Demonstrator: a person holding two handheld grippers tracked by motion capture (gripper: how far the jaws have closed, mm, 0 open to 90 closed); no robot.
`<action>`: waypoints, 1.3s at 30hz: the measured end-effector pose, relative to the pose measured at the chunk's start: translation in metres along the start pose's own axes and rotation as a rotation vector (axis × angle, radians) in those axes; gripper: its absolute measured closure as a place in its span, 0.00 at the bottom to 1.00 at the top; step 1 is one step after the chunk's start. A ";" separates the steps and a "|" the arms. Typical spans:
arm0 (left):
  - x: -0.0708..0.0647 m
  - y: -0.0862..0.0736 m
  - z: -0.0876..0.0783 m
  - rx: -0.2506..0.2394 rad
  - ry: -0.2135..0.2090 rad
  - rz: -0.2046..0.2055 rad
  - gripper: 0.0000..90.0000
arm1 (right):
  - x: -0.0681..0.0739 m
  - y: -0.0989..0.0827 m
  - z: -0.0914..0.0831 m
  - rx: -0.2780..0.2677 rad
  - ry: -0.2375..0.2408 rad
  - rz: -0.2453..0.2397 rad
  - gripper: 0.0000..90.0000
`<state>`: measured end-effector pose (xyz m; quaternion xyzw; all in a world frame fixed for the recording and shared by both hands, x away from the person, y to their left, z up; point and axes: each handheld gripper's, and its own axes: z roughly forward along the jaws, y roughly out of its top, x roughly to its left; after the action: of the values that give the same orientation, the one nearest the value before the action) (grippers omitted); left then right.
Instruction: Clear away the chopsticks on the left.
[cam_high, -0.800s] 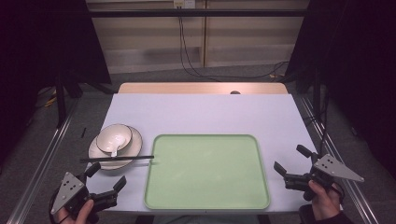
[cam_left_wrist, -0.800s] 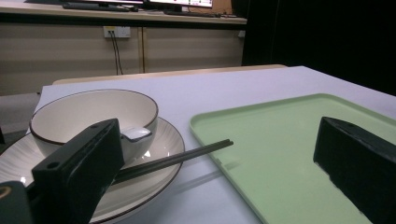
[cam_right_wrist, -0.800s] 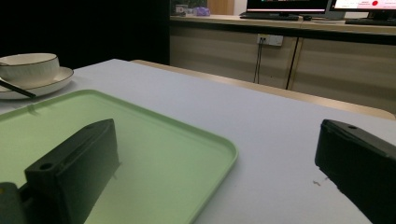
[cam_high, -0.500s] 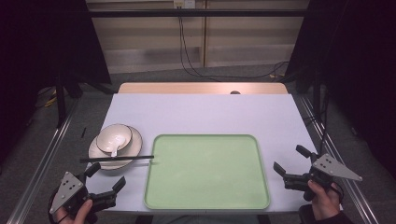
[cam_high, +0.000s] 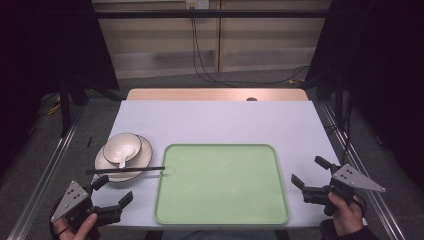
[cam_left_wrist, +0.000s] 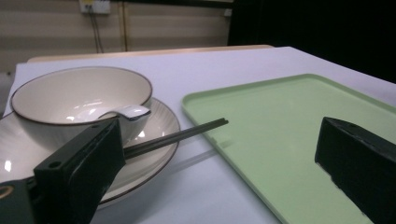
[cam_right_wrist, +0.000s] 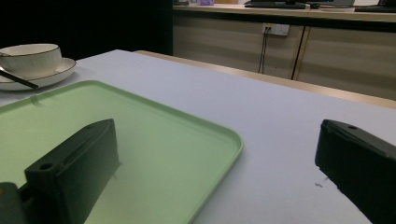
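Two hand-held grippers wait at the near edge of the pale table, both spread wide with nothing between the jaws. The left gripper sits just short of the cream ribbed plate, which carries a cream ceramic bowl with a dark rim; a white spoon rests inside the bowl. The pair of black chopsticks lies across the plate's near edge, tips reaching toward the bare light-green plastic tray. The right gripper hovers beside the tray's right rim, well apart from the dishes.

Assessment: work stands at the approach stage; nothing is lifted yet. The left gripper is nearest the chopsticks. The next move likely calls for advancing it, lining its jaws across the thin sticks, and closing squarely so neither stick rolls off the plate.
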<state>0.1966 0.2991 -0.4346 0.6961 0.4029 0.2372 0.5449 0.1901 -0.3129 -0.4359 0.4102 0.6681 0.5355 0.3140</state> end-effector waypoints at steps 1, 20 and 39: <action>0.000 0.001 0.000 0.011 0.015 0.018 0.02 | 0.000 0.000 0.000 -0.002 0.005 0.002 0.00; 0.053 0.020 -0.002 0.203 -0.033 0.103 0.16 | 0.001 0.000 0.004 0.005 0.042 0.010 0.00; 0.102 0.025 0.023 0.317 -0.151 0.251 0.52 | 0.002 0.000 0.006 0.013 0.044 -0.002 0.00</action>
<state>0.2795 0.3674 -0.4288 0.8336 0.3035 0.1839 0.4232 0.1944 -0.3084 -0.4374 0.3997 0.6786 0.5400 0.2970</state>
